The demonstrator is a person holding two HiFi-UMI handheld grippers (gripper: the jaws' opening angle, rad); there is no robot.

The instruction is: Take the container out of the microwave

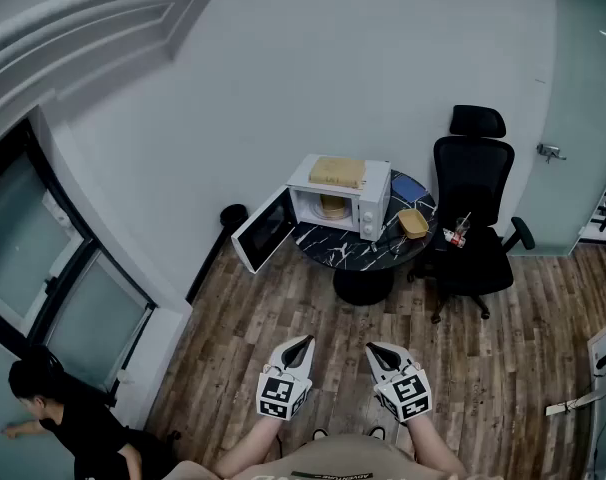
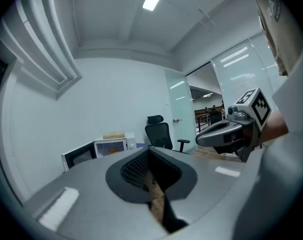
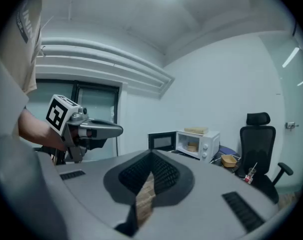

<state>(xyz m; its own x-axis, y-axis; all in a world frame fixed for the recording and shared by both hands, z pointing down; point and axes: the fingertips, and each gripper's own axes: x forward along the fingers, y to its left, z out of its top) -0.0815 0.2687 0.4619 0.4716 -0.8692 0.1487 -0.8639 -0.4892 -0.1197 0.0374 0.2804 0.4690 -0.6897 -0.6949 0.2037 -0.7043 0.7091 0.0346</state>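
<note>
Microwave (image 1: 340,203): on counter (image 1: 368,255), door open, seemingly so container (image 1: 333,206) inside is reachable. Left gripper (image 1: 304,341), right gripper (image 1: 372,348): well apart from it, fingers clenched, empty.

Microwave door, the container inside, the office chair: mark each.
microwave door (image 1: 264,230), head view, middle of the open door's inner face.
container (image 1: 333,206), head view, its side inside the cavity.
office chair (image 1: 471,171), head view, centre of backrest.

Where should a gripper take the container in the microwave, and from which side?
Probably by its near rim, coming straight in from the front. The container sits inside the microwave, and the door is swung open, leaving only that side free. Its finer shape is too small to tell.
</note>
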